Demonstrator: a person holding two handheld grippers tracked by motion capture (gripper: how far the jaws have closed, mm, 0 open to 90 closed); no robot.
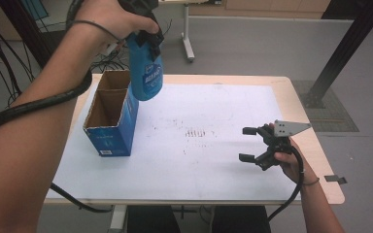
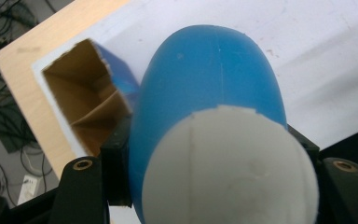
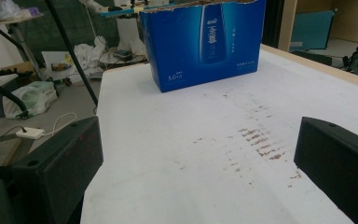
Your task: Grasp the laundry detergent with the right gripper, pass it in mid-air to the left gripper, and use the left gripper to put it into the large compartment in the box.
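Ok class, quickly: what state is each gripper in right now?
Left gripper: shut on the blue bottle, above the box.
Right gripper: open, holding nothing.

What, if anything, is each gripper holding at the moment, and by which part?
The left gripper is clamped on the blue bottle at its upper end, near the white cap, above the open cardboard box. The right gripper holds nothing.

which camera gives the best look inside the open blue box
The left gripper view: it looks down into the blue box, showing its brown walls and cardboard divider beside the blue bottle. The high view shows the box from above, farther off. The right gripper view shows its printed side.
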